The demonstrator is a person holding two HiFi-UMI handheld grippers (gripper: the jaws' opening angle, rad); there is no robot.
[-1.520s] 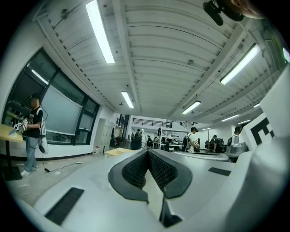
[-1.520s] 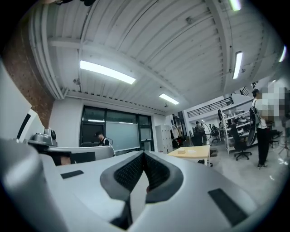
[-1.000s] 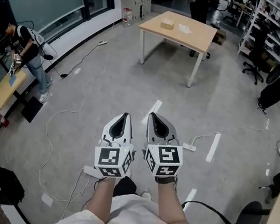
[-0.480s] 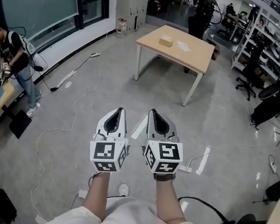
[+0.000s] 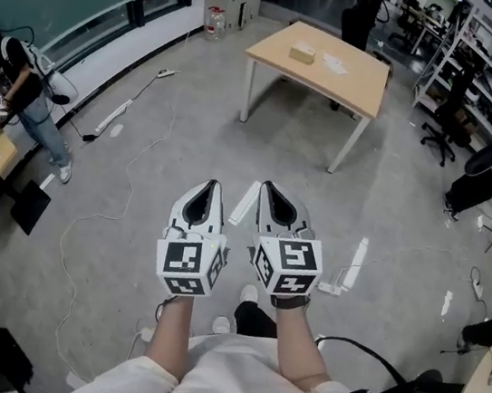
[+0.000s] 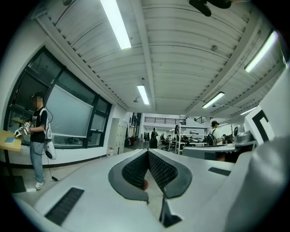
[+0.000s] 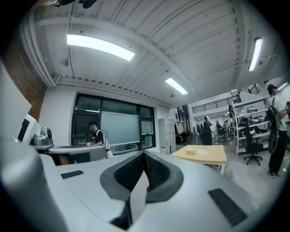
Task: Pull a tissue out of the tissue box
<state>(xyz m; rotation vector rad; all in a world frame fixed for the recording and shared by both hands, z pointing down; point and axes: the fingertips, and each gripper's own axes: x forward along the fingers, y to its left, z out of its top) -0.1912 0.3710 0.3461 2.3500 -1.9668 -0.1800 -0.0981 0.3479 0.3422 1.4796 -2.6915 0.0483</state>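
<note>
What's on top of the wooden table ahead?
A tissue box and a flat white piece beside it sit on the table. Whether a tissue sticks out is too small to tell.

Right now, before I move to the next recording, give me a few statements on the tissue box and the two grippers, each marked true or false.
1. The tissue box sits on the light wooden table. True.
2. The left gripper has its jaws wide apart. False: they are together, with nothing between them.
3. The right gripper holds a tissue. False: its jaws are together and empty.
4. Both grippers are over the floor, well short of the table. True.
</note>
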